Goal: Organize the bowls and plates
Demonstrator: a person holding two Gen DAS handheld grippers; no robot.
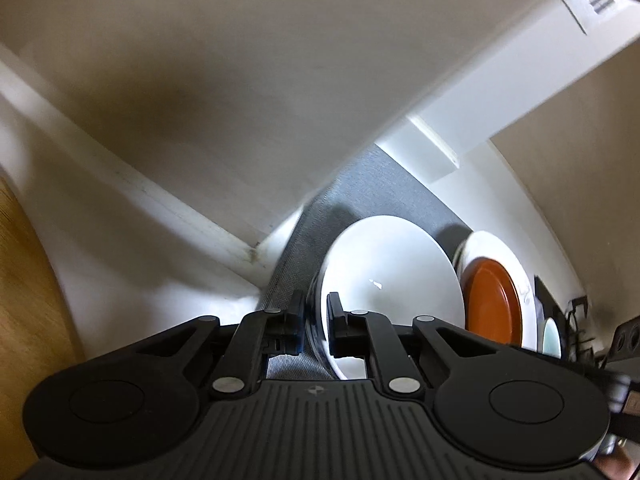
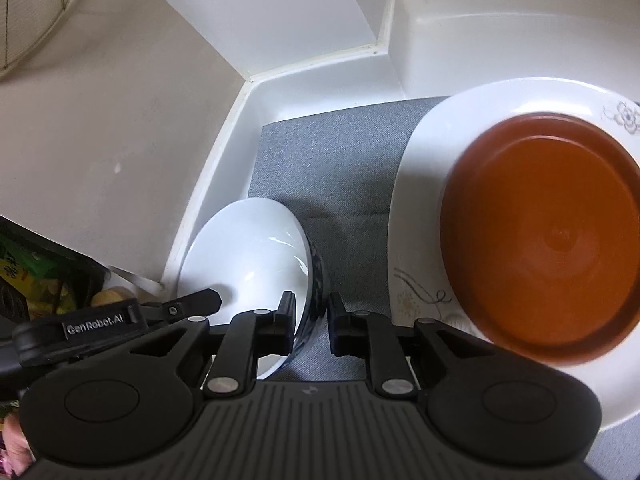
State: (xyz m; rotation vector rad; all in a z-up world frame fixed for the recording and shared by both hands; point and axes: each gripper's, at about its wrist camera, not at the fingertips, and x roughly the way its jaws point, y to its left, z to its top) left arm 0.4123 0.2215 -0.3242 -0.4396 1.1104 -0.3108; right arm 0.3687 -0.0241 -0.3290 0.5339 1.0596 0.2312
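Note:
A white bowl [image 1: 384, 264] with a dark patterned outside stands tilted on a grey mat [image 1: 372, 188]. My left gripper [image 1: 314, 312] is shut on its near rim, one finger inside, one outside. In the right wrist view my right gripper [image 2: 312, 312] also straddles the white bowl's [image 2: 252, 252] rim, jaws close on it. An orange-brown dish [image 2: 548, 236] sits on a large white floral plate [image 2: 424, 184] to the right; the dish also shows in the left wrist view [image 1: 494, 300].
The grey mat [image 2: 332, 160] lies in a white tray-like ledge [image 2: 320, 80] against a beige wall. The other gripper's body [image 2: 100, 318] shows at left. A pale teal dish [image 1: 551, 338] and dark wire rack [image 1: 576, 320] sit far right. A wooden surface [image 1: 24, 300] is at left.

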